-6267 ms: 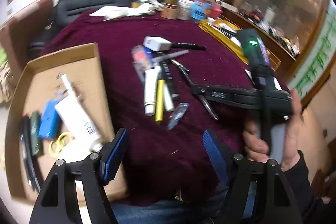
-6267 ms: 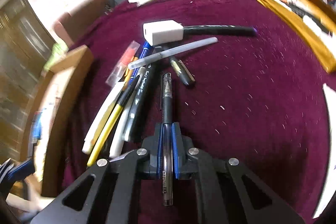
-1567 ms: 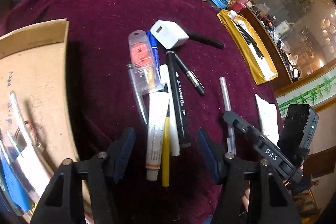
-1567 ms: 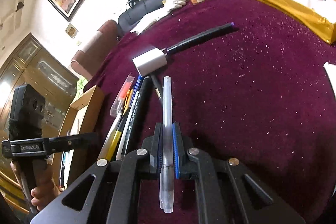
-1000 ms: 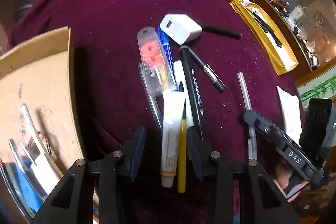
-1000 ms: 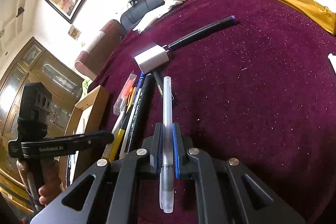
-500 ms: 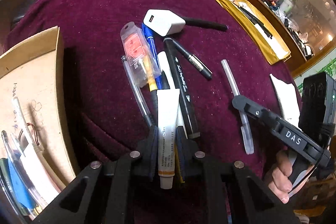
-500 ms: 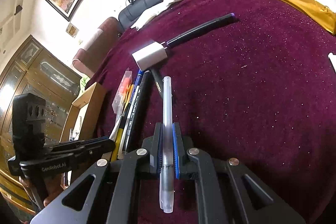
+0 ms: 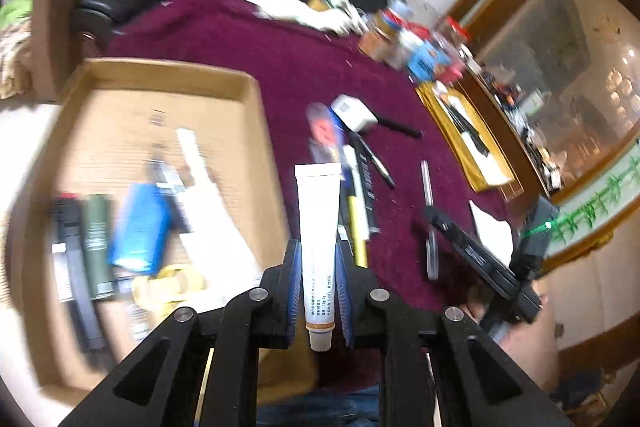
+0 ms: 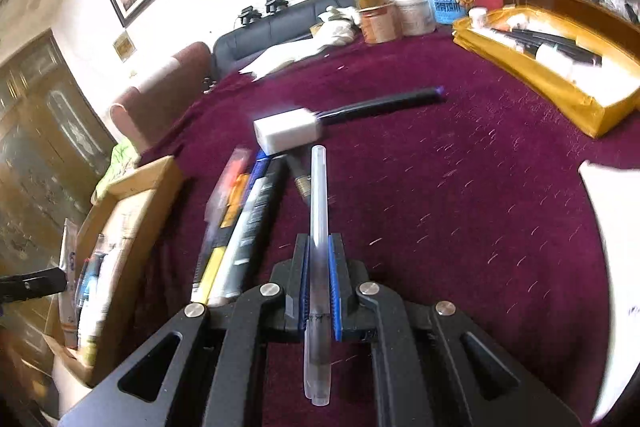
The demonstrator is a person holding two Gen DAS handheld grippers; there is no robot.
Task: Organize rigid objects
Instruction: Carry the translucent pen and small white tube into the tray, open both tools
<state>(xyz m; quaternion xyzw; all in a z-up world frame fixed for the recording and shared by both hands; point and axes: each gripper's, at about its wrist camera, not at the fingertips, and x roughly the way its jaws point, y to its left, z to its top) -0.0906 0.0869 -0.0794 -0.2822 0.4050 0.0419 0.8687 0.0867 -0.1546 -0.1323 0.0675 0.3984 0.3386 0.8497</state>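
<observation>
My left gripper (image 9: 317, 267) is shut on a white tube (image 9: 319, 227) and holds it lifted above the table, near the right edge of the cardboard box (image 9: 256, 115). My right gripper (image 10: 318, 267) is shut on a clear pen (image 10: 319, 211) and holds it above the maroon cloth; it also shows at the right of the left wrist view (image 9: 430, 235). A pile of pens and markers (image 10: 248, 219) lies left of it, with a white charger block (image 10: 286, 135) and a black pen (image 10: 384, 105) behind.
The cardboard box (image 10: 136, 183) holds a blue packet (image 9: 140, 223), dark sticks (image 9: 80, 251) and white tubes. A yellow tray (image 10: 560, 67) with pens stands at the far right. Jars (image 10: 416, 11) line the back edge. A white paper (image 10: 608, 211) lies at the right.
My left gripper has lifted the white tube off the pile and swung left toward the box. My right gripper still holds the clear pen and has shifted slightly.
</observation>
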